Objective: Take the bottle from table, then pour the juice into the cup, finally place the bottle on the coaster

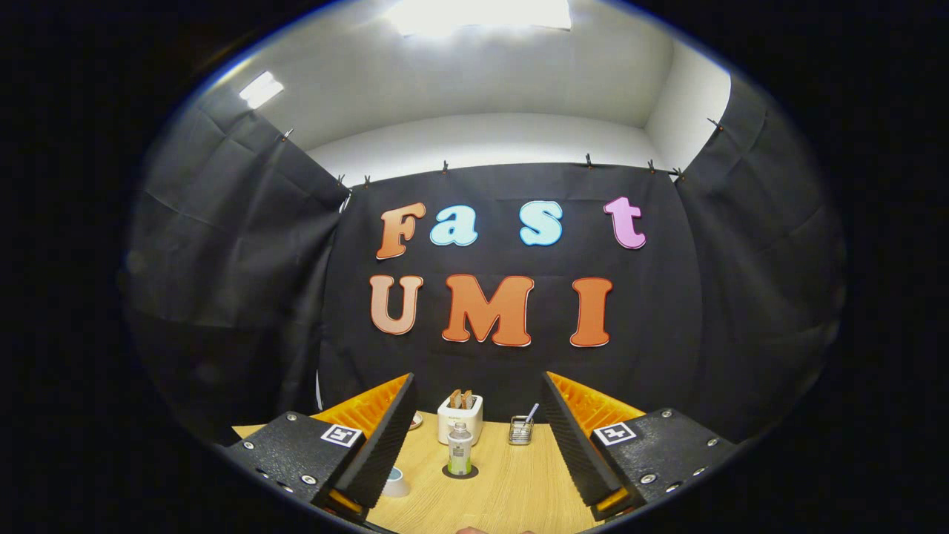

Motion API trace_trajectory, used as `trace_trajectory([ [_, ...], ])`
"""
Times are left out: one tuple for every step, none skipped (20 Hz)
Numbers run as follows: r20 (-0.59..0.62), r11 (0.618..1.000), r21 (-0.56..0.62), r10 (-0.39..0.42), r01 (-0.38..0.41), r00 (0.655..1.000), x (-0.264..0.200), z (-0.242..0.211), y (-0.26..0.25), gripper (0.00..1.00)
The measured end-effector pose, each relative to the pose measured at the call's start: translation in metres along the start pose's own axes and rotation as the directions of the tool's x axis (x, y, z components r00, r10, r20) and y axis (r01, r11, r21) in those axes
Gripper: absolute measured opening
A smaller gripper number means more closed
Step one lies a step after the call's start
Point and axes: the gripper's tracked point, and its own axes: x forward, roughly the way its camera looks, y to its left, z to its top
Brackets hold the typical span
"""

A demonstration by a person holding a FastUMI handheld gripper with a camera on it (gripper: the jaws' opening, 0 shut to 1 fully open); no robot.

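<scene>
Held wide apart, the tool [478, 437] grasped nothing, its two fingers spread to either side above the wooden worktop [511, 497]; between them and well ahead, the bottle [460, 449] stood upright on a dark round coaster [460, 472]; a pale cup [395, 483] sat just beside the left finger, partly hidden by it; beyond the bottle, near the black cloth wall, stood a white toaster [460, 417] with bread in it, a small wire holder [521, 430] to its right.

Counter [511, 482]: pale wood-grain, matt. Bottle [460, 449]: clear plastic, glossy. Toaster [460, 417]: smooth white casing. Rack [521, 431]: shiny wire metal. Gripper [478, 445], open wide: ribbed fingers [385, 437], rough matt mounts.
</scene>
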Motion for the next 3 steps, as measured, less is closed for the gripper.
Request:
trace_trajectory([
  [0.002, 1.000, 0.010, -0.006, 0.006, 1.000, 0.0006, 0.0014, -0.0022, 0.98],
  [0.007, 1.000, 0.023, -0.008, 0.008, 1.000, -0.0004, 0.0034, -0.0029, 0.98],
  [0.015, 1.000, 0.030, -0.006, 0.006, 1.000, -0.0004, 0.0060, -0.0030, 0.98],
])
